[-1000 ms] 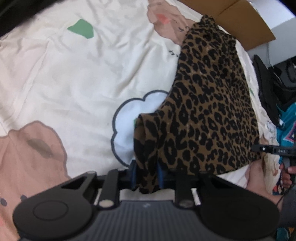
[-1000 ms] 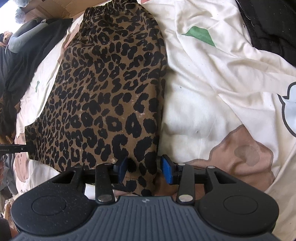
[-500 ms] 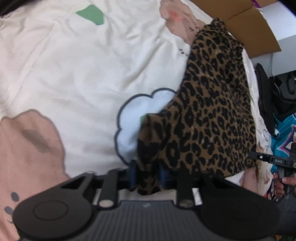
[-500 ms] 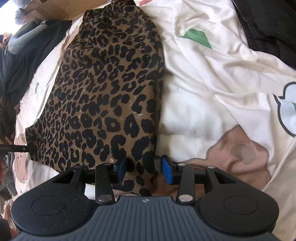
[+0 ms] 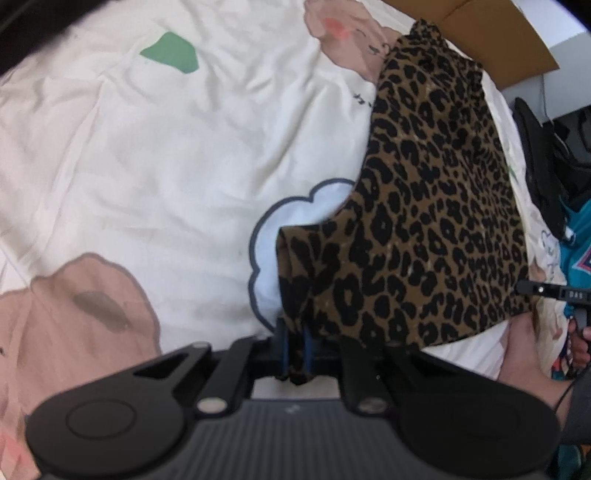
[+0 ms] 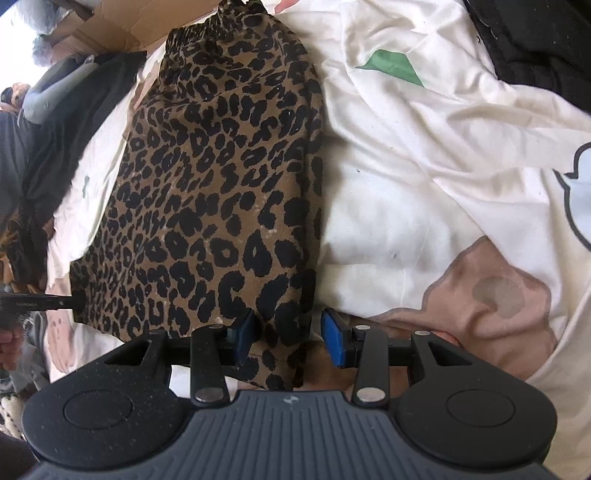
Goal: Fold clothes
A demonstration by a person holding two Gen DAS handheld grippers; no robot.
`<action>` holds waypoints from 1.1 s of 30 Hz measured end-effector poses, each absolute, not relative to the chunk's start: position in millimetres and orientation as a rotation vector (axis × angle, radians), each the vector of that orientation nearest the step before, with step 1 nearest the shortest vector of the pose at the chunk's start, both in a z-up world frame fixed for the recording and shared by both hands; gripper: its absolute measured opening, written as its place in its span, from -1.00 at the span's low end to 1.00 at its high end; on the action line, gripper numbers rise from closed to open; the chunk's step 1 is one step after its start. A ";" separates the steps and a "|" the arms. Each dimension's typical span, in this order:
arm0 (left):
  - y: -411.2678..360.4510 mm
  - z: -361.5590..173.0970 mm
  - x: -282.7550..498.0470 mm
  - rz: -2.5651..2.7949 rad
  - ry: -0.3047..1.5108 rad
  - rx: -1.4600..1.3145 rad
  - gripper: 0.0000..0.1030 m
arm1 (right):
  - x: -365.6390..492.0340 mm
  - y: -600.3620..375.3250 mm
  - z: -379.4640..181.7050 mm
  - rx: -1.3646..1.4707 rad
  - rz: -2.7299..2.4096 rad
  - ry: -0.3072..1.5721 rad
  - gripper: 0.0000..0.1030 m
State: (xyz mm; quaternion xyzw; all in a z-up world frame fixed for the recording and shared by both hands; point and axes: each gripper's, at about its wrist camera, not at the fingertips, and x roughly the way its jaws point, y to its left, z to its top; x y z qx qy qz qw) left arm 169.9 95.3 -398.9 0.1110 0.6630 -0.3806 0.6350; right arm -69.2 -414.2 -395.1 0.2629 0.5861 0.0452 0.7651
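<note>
A leopard-print garment (image 5: 436, 206) lies flat on a cream printed bedsheet (image 5: 147, 166), its gathered waistband at the far end. In the left wrist view my left gripper (image 5: 294, 349) has its jaws closing, and the blue pads pinch the bunched near-left hem corner. In the right wrist view the garment (image 6: 221, 177) runs away from me. My right gripper (image 6: 290, 338) stands open around its near-right hem corner; the left pad is against the cloth and the right pad is apart from it.
Brown cardboard (image 5: 498, 40) lies beyond the waistband. Dark clothes (image 5: 543, 158) and a teal garment (image 5: 580, 251) sit along one side of the bed, a black garment (image 6: 535, 33) at the other. A hand (image 5: 580, 332) shows at the right edge.
The left jaws have narrowed onto the hem corner, which now stands bunched between the pads. The right gripper and the rest of the garment have stayed put.
</note>
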 end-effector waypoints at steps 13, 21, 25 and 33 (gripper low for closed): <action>91.4 -406.1 168.4 -0.815 1.540 0.249 -0.83 | -59.1 -435.1 -415.2 0.757 0.154 1.280 -0.25; 89.2 -405.9 169.2 -0.816 1.547 0.262 -0.83 | -61.9 -439.3 -419.1 0.822 0.205 1.302 -0.37; 90.2 -407.4 170.3 -0.815 1.551 0.251 -0.83 | -61.0 -440.3 -424.8 0.860 0.177 1.293 -0.36; 97.0 -409.4 172.3 -0.785 1.566 0.205 -0.82 | -63.7 -441.9 -429.1 0.915 0.148 1.300 -0.52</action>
